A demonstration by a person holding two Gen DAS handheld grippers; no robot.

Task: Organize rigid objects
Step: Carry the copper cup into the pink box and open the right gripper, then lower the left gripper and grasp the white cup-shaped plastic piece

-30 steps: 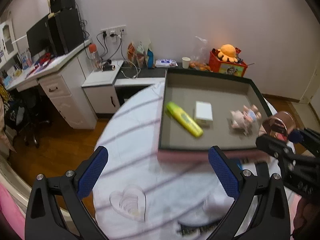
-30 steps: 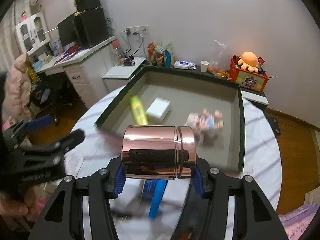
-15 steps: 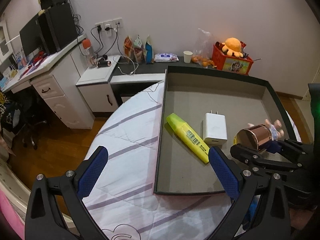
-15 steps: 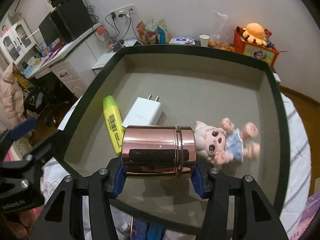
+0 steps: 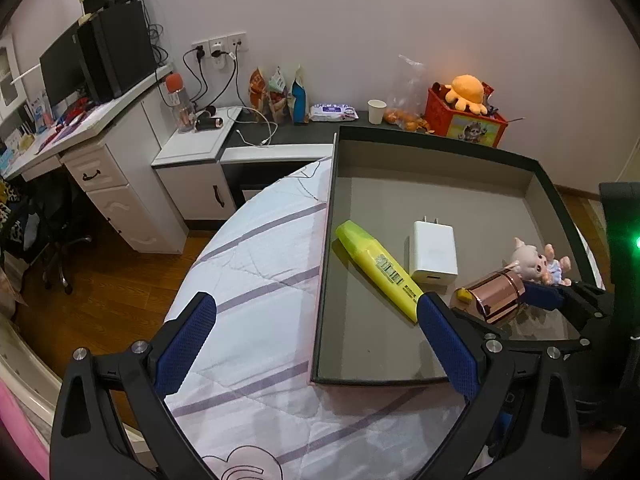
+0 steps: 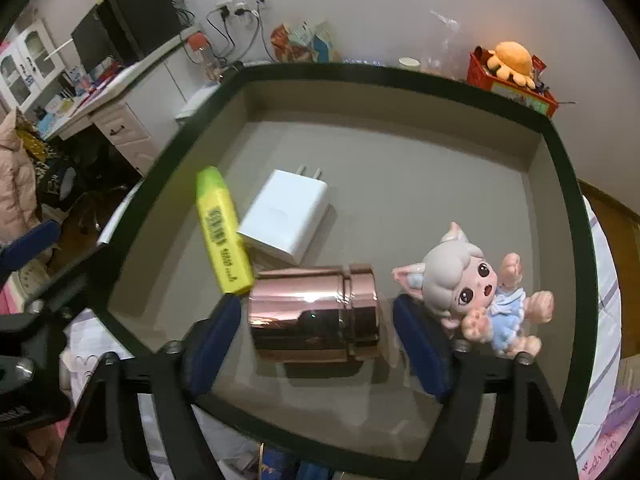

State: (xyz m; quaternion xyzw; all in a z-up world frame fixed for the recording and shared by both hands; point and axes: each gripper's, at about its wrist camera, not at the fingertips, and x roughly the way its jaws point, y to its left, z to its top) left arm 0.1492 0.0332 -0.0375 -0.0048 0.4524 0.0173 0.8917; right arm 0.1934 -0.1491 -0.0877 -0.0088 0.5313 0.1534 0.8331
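Mirror-glossy rose-gold metal canister (image 6: 314, 314), matt grey tray floor (image 6: 420, 184), smooth white plastic charger (image 6: 286, 216), shiny yellow plastic highlighter (image 6: 222, 230), glossy vinyl doll (image 6: 476, 290), quilted striped cloth (image 5: 256, 280), textured blue gripper pads (image 5: 448, 346)

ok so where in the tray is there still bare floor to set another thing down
Free: the far half of the tray, between the back wall and the charger, and the near strip by the front rim. Crowded: the middle band, where highlighter, charger, rose-gold canister and doll lie close together.

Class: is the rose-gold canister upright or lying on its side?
On its side: the rose-gold canister lies lengthwise on the tray floor.
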